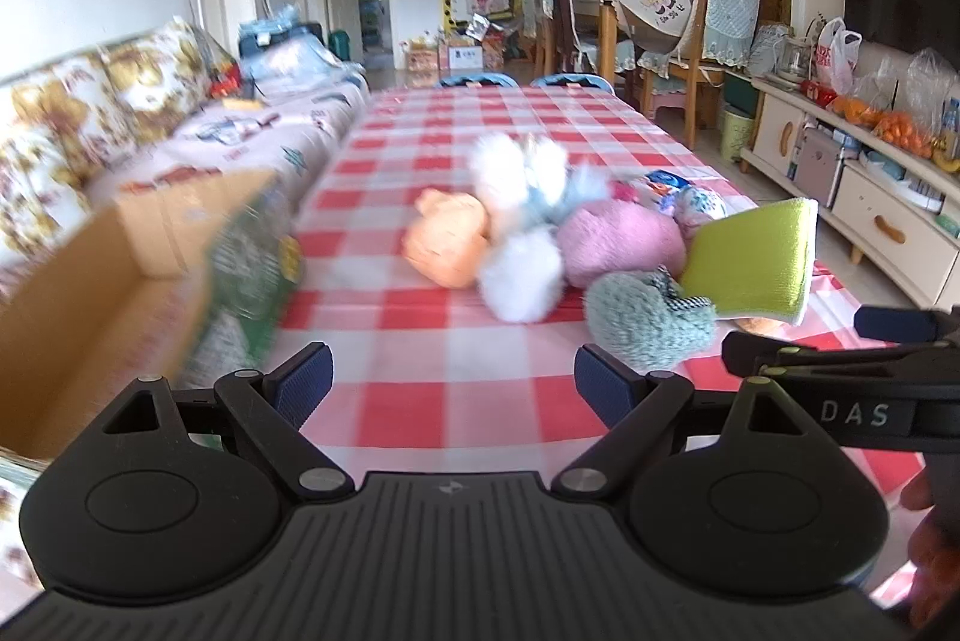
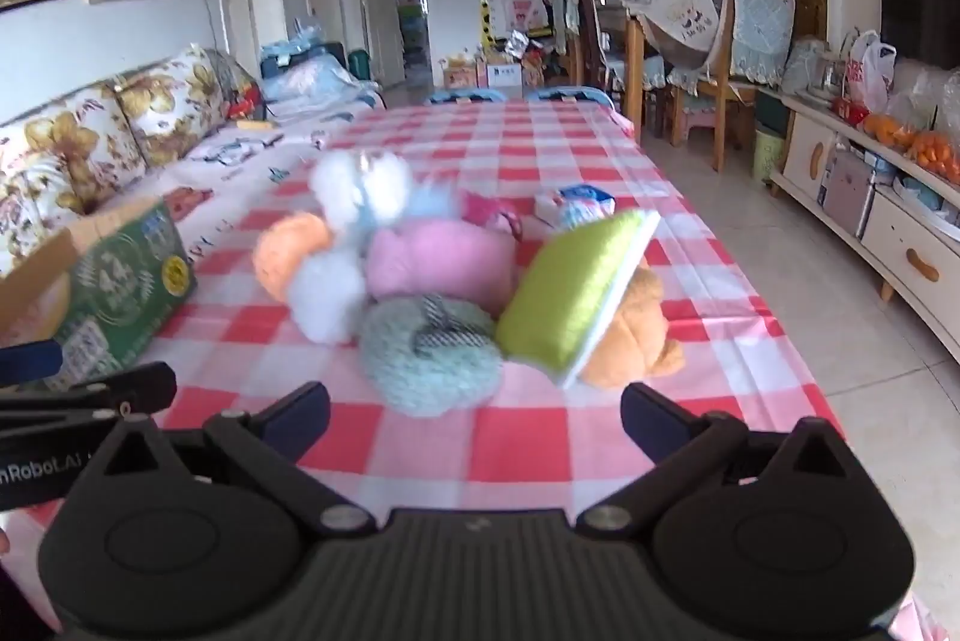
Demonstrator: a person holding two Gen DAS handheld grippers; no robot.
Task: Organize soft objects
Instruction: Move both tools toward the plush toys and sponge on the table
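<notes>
A pile of soft toys lies mid-table on the red checked cloth [image 1: 456,401]: a white and blue plush [image 1: 519,221], an orange plush [image 1: 447,236], a pink plush [image 1: 621,242], a teal fuzzy plush [image 1: 645,320] and a green sponge pad [image 1: 756,260]. In the right wrist view the teal plush [image 2: 429,353] lies nearest, with the green pad [image 2: 576,287] leaning on a tan plush [image 2: 636,335]. My left gripper [image 1: 453,386] is open and empty, short of the pile. My right gripper [image 2: 474,422] is open and empty, just before the teal plush.
An open cardboard box [image 1: 120,281] stands at the table's left edge; it also shows in the right wrist view [image 2: 114,287]. A sofa [image 1: 90,131] runs along the left. A cabinet [image 2: 888,221] with bags stands on the right. Chairs stand beyond the table.
</notes>
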